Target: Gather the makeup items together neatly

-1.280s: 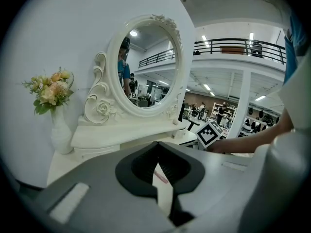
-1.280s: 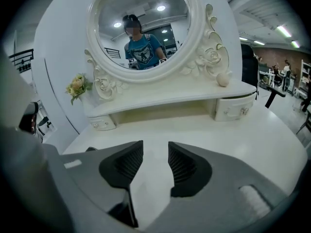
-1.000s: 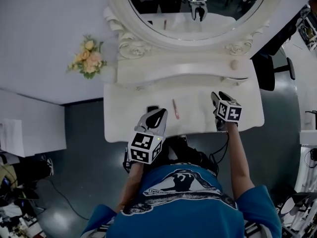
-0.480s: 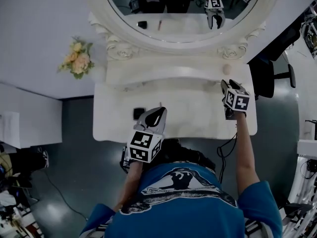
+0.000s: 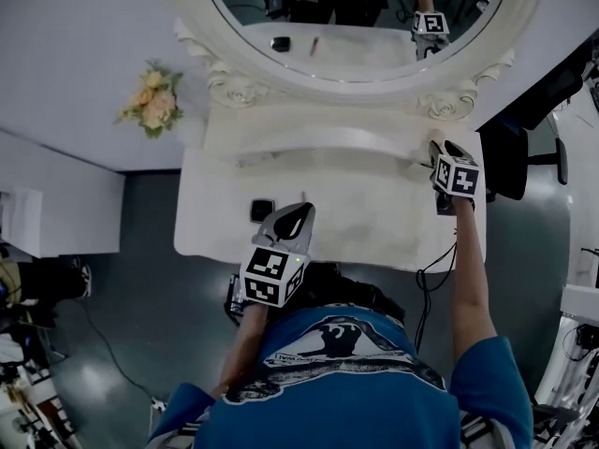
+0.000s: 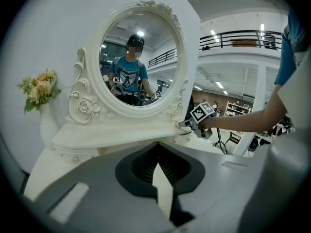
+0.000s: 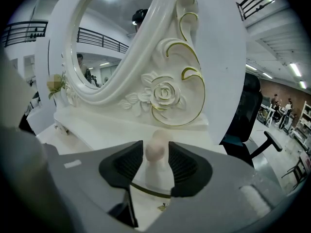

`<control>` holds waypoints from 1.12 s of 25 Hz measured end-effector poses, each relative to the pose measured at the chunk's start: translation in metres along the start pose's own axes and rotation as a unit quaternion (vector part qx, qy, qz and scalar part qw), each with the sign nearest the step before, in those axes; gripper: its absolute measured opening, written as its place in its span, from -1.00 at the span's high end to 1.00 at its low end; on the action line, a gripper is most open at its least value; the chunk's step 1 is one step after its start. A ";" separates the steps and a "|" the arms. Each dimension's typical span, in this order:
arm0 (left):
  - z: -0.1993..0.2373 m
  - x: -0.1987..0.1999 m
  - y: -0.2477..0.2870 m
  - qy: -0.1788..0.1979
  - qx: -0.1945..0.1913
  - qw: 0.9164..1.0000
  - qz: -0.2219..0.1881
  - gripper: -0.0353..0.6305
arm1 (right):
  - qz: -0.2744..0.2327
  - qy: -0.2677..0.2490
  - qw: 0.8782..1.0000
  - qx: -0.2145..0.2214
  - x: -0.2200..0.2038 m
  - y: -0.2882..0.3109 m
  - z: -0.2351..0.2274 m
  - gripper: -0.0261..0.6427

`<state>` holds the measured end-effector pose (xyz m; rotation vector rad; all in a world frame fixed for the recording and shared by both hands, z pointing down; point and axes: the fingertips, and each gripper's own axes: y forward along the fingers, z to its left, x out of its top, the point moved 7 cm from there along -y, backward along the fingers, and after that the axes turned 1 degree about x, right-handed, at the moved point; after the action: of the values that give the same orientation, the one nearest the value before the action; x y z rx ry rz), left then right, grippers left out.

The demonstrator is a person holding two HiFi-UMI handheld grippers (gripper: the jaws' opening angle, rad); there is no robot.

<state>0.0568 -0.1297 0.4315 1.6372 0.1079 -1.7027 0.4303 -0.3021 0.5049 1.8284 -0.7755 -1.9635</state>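
Not much is gathered so far. The pink sponge (image 7: 156, 150) sits under the mirror's (image 5: 281, 75) right corner, between the right gripper's (image 5: 438, 150) spread fingers, which aren't squeezing it. The small black case (image 5: 263, 210) lies below the mirror's left side, beside the left gripper (image 5: 299, 213), whose fingers are pressed together on nothing, and no box or tray shows.

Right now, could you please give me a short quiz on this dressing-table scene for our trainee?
1. True or false: in the head view, the flowers stand left of the mirror.
2. What sits between the jaws of the right tongs? A) a pink sponge B) a comb C) a perfume bottle
3. Fill in: the jaws of the left tongs are ___, with nothing between them.
Key: 1 true; 2 A; 3 shut.
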 end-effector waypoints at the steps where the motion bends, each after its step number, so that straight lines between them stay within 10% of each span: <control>1: 0.000 -0.001 -0.001 0.000 0.002 1.000 0.001 0.84 | 0.002 0.002 1.000 0.000 0.000 0.003 -0.001 0.45; 14: 0.009 -0.005 -0.009 -0.003 0.003 1.000 0.008 0.84 | 0.001 -0.073 0.997 -0.038 -0.002 0.001 0.020 0.72; 28: 0.039 -0.007 -0.030 0.004 -0.019 1.000 0.010 0.84 | 0.020 -0.074 0.995 0.070 -0.057 -0.037 0.153 0.72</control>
<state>0.0069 -0.1264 0.4320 1.6122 0.1269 -1.6679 0.2893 -0.2156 0.5315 1.7427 -1.0111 -2.0846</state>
